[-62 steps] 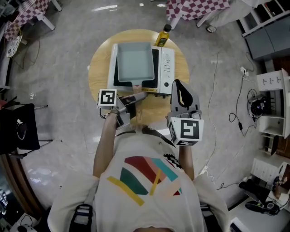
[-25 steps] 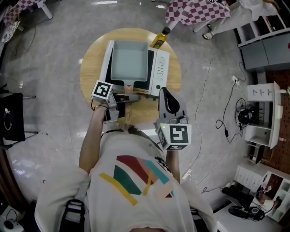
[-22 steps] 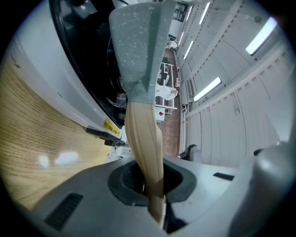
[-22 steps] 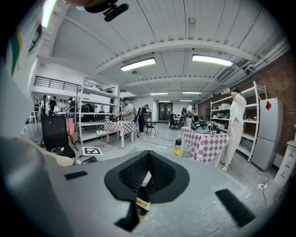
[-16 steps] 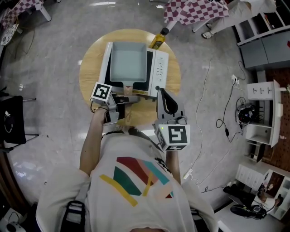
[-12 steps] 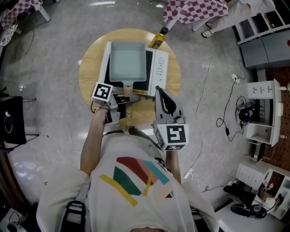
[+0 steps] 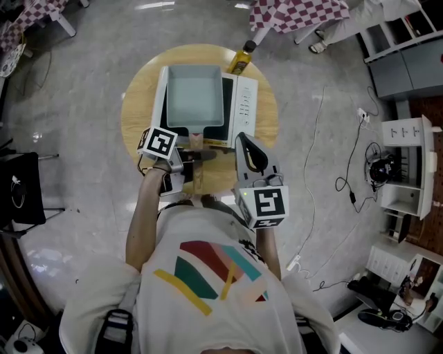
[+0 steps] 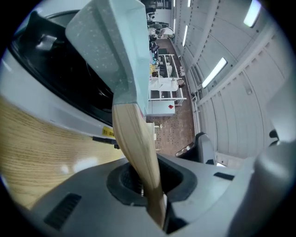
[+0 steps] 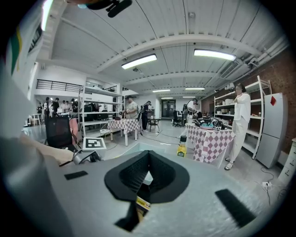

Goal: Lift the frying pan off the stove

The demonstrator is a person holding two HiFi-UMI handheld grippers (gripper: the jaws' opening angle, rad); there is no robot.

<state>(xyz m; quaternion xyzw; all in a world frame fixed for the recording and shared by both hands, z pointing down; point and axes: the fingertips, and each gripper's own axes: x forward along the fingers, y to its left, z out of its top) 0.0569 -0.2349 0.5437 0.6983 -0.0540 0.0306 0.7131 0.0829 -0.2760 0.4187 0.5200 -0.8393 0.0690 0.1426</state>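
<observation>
A pale blue-grey square frying pan [image 7: 194, 97] rests over the black top of a white stove [image 7: 247, 104] on the round wooden table [image 7: 138, 104]. Its wooden handle [image 7: 196, 140] points toward me. My left gripper [image 7: 192, 155] is shut on that handle. In the left gripper view the handle [image 8: 136, 152] runs down between the jaws of this gripper [image 8: 148, 194] and the pan [image 8: 115, 51] rises above it. Whether the pan touches the cooktop I cannot tell. My right gripper [image 7: 244, 141] is shut and empty, hovering by the stove's front right corner; its jaws [image 9: 145, 180] meet in a V.
A yellow oil bottle [image 7: 243, 57] stands behind the stove at the table's far edge. Checkered-cloth tables [image 7: 297, 10] and a person's legs are beyond it. Shelves and cables [image 7: 408, 166] lie on the floor to the right, and a black chair [image 7: 17, 197] stands at the left.
The left gripper closed in on the handle early on and has stayed there. The right gripper has crept slightly toward the stove. The pan looks unmoved.
</observation>
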